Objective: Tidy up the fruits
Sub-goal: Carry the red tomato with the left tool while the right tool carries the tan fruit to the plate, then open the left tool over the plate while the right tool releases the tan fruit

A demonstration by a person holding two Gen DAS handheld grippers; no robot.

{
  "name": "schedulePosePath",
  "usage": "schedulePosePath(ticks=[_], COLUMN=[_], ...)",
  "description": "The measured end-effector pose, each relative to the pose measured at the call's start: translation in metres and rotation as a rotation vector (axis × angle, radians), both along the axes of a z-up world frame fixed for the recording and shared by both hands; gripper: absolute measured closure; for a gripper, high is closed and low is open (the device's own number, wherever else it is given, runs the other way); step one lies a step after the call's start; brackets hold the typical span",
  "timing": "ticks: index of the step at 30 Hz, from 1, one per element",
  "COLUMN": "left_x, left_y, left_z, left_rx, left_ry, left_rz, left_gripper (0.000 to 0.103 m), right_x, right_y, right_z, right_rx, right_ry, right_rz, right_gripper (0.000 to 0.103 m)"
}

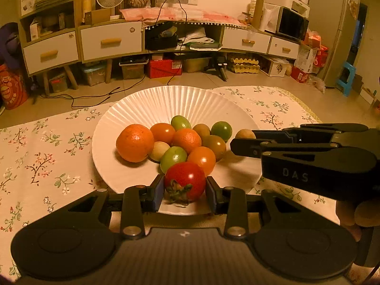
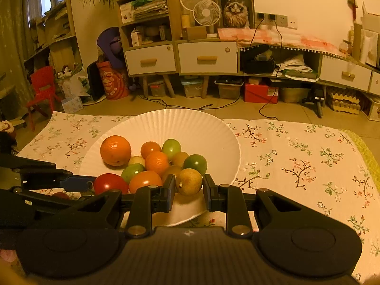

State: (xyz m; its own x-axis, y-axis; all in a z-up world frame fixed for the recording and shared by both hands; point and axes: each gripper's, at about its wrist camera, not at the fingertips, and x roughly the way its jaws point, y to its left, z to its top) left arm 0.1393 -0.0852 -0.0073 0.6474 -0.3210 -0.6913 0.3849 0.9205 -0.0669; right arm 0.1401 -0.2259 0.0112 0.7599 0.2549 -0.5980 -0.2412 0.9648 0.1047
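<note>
A white fluted paper plate (image 1: 147,104) (image 2: 204,128) on a floral cloth holds several fruits: oranges, orange and green tomatoes, pale round ones. My left gripper (image 1: 184,190) holds a red tomato (image 1: 184,180) between its blue pads at the plate's near edge; the tomato also shows in the right wrist view (image 2: 109,183). My right gripper (image 2: 188,185) has its pads around a yellow-brown round fruit (image 2: 189,181) over the plate's right side. That fruit (image 1: 244,133) shows at the right gripper's fingertips in the left wrist view.
The floral cloth (image 2: 296,156) covers the table to the right and left of the plate. Behind the table are the floor, cables and a low cabinet (image 1: 111,42) with drawers and boxes.
</note>
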Motion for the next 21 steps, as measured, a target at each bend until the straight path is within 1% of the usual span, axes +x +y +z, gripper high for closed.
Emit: schedulePosePath(ticks=[5,8,10,13,17,21], left_x=[0.0,0.0,-0.001,-0.002,-0.005,-0.01], left_y=[0.001,0.002,0.002,0.003,0.005,0.007], left_z=[0.002,0.004,0.005,0.005,0.007,0.011], left_rx=[-0.003,-0.009,-0.003,-0.004,-0.004,-0.005], left_ry=[-0.018,-0.025,-0.03,-0.028,-0.033,-0.037], left_rz=[0.001,0.0,0.003,0.006,0.009,0.004], left_gripper=[0.062,0.056,0.054,0.051,0.043,0.04], right_x=[0.002,0.001,0.0,0.0,-0.001,-0.004], right_y=[0.002,0.003,0.003,0.002,-0.001,-0.001], right_z=[-0.001,0.0,0.001,0.002,0.004,0.007], right_rx=[-0.011,-0.015,-0.004,-0.004,0.009,0.018], right_ry=[-0.002,-0.009,-0.005,-0.001,0.006,0.004], right_rz=[0.008,0.011,0.013,0.006,-0.007,-0.016], right_gripper=[0.08,0.078,0.077,0.072,0.066,0.06])
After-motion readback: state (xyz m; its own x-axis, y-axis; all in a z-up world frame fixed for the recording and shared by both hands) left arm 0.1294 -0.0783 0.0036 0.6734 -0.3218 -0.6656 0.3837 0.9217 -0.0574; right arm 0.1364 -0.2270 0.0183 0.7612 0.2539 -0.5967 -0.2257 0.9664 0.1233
